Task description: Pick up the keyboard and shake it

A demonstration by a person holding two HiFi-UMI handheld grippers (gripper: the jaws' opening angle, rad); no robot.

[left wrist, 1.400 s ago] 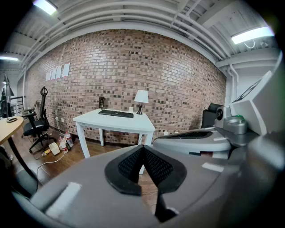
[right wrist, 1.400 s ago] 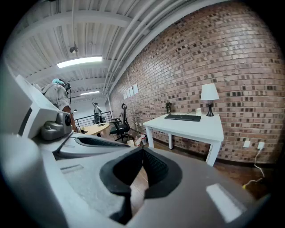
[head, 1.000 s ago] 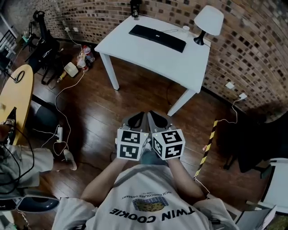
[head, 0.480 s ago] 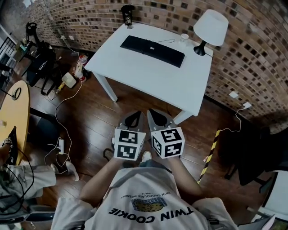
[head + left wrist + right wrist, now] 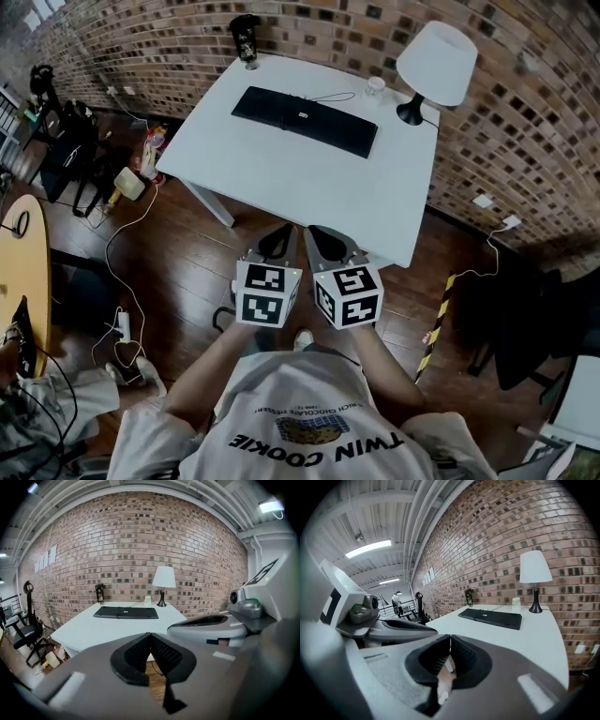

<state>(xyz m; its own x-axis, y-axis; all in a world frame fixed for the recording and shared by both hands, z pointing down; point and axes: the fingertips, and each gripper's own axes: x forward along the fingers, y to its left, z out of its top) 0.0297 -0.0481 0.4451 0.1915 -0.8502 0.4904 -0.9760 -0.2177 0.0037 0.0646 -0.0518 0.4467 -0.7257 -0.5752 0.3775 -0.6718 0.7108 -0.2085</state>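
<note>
A black keyboard [image 5: 305, 121] lies flat toward the far side of the white table [image 5: 281, 183], its cable running toward the wall. It also shows in the left gripper view as the keyboard [image 5: 125, 612] and in the right gripper view as the keyboard [image 5: 490, 617]. My left gripper [image 5: 275, 240] and right gripper [image 5: 323, 241] are side by side over the floor, just short of the table's near edge. Both are shut with nothing between the jaws, well short of the keyboard.
A white-shaded lamp [image 5: 429, 62] stands at the table's far right corner, with a small cup [image 5: 376, 86] beside it and a dark bottle [image 5: 246, 36] at the far left corner. Brick wall behind. Cables, bags and a chair [image 5: 66, 150] lie on the wood floor at left.
The person has walked toward the table: table and keyboard are nearer and lower in the head view. Both grippers stayed shut and together, now near the table's front edge.
</note>
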